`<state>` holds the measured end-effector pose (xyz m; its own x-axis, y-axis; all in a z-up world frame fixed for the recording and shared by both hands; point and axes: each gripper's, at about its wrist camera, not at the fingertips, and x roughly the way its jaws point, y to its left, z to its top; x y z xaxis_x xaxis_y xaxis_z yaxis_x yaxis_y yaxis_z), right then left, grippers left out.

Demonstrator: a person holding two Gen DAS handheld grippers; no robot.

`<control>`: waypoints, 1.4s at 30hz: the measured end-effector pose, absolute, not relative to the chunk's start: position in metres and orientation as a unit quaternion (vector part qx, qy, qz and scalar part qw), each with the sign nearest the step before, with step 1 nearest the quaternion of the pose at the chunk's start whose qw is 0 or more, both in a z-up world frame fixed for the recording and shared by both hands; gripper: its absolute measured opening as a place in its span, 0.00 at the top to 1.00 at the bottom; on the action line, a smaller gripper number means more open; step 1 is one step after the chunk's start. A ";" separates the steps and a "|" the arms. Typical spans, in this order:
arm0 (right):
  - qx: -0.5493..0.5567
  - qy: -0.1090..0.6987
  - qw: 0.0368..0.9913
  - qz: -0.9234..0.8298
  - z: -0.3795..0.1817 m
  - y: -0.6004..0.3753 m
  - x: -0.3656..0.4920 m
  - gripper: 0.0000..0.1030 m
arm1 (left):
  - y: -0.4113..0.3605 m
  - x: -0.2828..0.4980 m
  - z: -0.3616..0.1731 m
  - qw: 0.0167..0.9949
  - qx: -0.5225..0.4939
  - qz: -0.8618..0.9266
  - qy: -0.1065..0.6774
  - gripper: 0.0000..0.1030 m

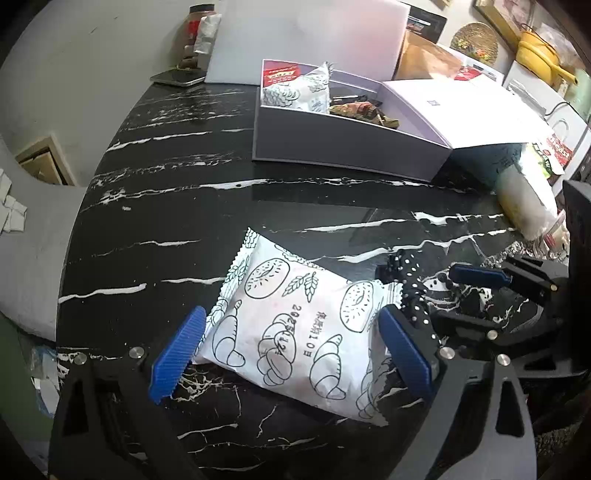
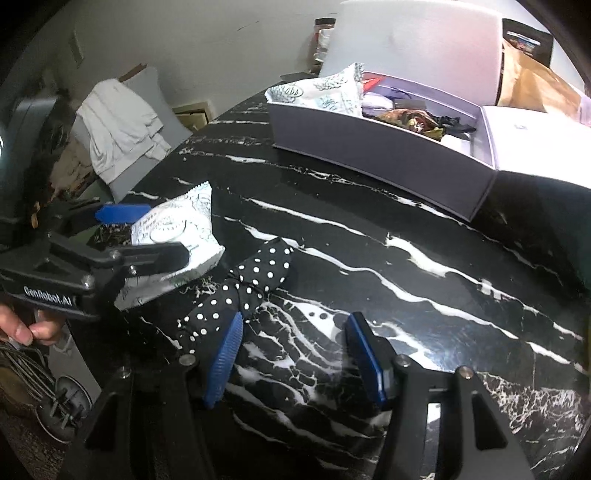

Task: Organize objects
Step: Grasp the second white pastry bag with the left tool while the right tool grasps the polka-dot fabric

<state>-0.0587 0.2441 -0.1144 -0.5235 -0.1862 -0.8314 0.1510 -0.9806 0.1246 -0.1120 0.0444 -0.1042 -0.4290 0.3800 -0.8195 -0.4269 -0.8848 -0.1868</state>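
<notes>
A white snack packet printed with bread drawings (image 1: 295, 325) lies on the black marble table (image 1: 166, 221). My left gripper (image 1: 291, 350) is open, its blue pads on either side of the packet. A black polka-dot cloth bow (image 2: 240, 291) lies just right of the packet; it also shows in the left wrist view (image 1: 413, 291). My right gripper (image 2: 291, 354) is open and empty, its left pad beside the bow. The packet and left gripper also show in the right wrist view (image 2: 177, 229).
An open lavender box (image 1: 347, 144) stands at the back, holding another white packet (image 1: 299, 90) and several dark wrappers. Its lid (image 1: 469, 110) lies to the right. A jar (image 1: 192, 33) and a flat phone (image 1: 177, 77) stand at the far left edge.
</notes>
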 end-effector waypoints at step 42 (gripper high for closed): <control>0.455 0.003 0.112 -0.884 -0.116 0.238 -0.046 0.63 | 0.075 -0.087 -0.119 0.236 -0.461 0.848 0.114 0.15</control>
